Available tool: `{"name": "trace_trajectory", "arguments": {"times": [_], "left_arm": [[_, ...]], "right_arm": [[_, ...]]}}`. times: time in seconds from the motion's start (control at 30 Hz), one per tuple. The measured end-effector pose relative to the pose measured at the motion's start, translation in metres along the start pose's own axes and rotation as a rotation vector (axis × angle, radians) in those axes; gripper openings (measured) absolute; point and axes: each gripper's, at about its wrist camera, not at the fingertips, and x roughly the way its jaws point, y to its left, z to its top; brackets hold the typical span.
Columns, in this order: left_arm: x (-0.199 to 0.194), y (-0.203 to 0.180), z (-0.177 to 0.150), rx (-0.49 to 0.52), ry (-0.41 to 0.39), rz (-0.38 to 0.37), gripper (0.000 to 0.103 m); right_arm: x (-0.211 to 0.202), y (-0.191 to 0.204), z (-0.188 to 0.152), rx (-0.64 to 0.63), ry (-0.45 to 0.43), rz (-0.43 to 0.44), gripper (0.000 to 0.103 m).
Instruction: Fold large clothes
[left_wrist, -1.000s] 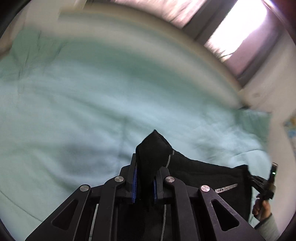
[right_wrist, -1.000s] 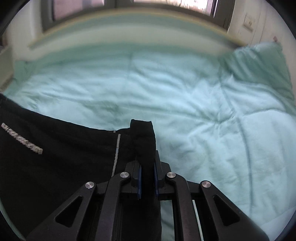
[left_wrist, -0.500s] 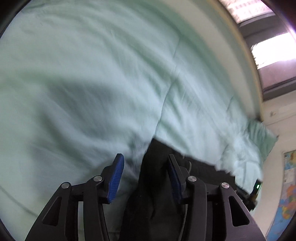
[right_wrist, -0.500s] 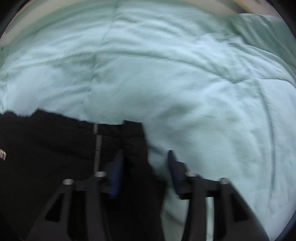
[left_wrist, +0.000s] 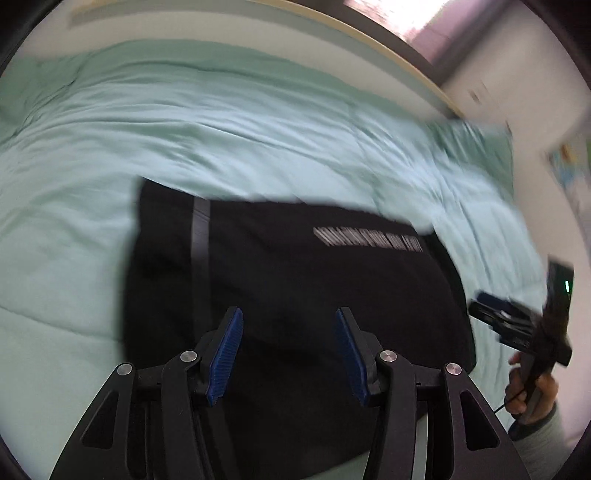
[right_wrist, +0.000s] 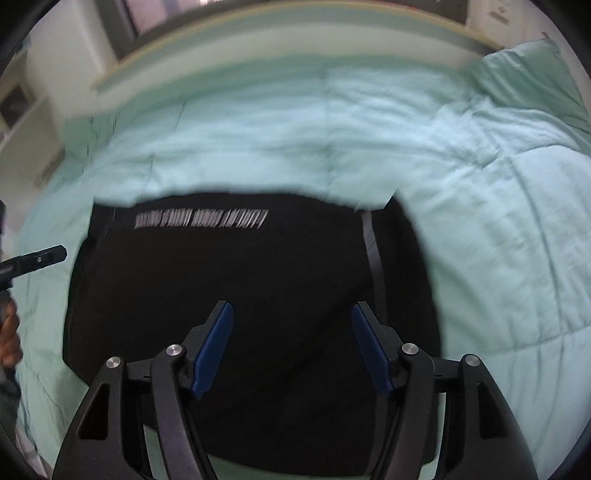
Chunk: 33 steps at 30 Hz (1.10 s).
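Black garment (left_wrist: 295, 280) with white lettering (left_wrist: 367, 236) lies flat on the pale green duvet (left_wrist: 184, 129), apparently laid down for squaring a fold. Left gripper (left_wrist: 288, 354) and right gripper (right_wrist: 291, 350) hover over it, jaws spread, empty.

The garment (left_wrist: 295, 280) is lying flat on the bed (left_wrist: 184, 140), with the left gripper (left_wrist: 288, 354) and right gripper (right_wrist: 291, 347) hovering over its near part; a pillow (right_wrist: 532, 77) is sitting at the bed's far right corner
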Motion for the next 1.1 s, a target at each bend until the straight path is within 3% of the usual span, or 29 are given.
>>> {"name": "trace_trajectory", "arguments": {"times": [0.07,0.13,0.2,0.27,0.33,0.5,0.6,0.7,0.8,0.87,0.93,1.03,1.1], "left_arm": [[0.015,-0.026,-0.020,0.035,0.014,0.031,0.054],[0.048,-0.037,-0.035,0.009,0.100,0.037,0.056],[0.082,-0.023,-0.049,-0.080,0.192,0.031,0.060],[0.098,-0.006,-0.051,-0.142,0.209,-0.006,0.061],[0.091,-0.003,-0.044,-0.175,0.216,-0.023,0.061],[0.063,-0.019,-0.035,-0.111,0.167,0.040,0.061],[0.039,-0.026,-0.029,-0.092,0.087,0.049,0.062],[0.033,-0.015,-0.022,-0.128,0.040,0.122,0.062],[0.049,0.015,-0.026,-0.225,0.086,0.140,0.061],[0.058,0.033,-0.032,-0.271,0.087,0.095,0.061],[0.062,0.034,-0.030,-0.233,0.075,0.102,0.061],[0.066,0.026,-0.031,-0.157,0.071,0.153,0.062],[0.067,0.029,-0.028,-0.143,0.073,0.154,0.062]], "right_arm": [[0.024,0.019,-0.016,-0.014,0.068,-0.016,0.069],[0.044,0.029,-0.030,-0.034,0.114,-0.029,0.069],[0.062,0.030,-0.037,-0.023,0.150,-0.061,0.074],[0.077,0.024,-0.038,0.000,0.212,-0.045,0.076],[0.080,0.021,-0.038,-0.001,0.209,-0.044,0.078],[0.062,0.010,-0.024,0.025,0.197,0.038,0.079],[0.040,0.009,0.003,0.029,0.094,0.087,0.079],[0.041,0.013,0.031,0.021,0.040,0.093,0.079],[0.077,0.013,0.050,0.041,0.074,0.084,0.079],[0.109,0.015,0.053,0.051,0.138,0.058,0.081],[0.130,0.017,0.053,0.045,0.159,0.034,0.084],[0.144,0.015,0.048,0.027,0.137,-0.015,0.097],[0.147,0.007,0.044,0.042,0.126,0.002,0.100]]}}
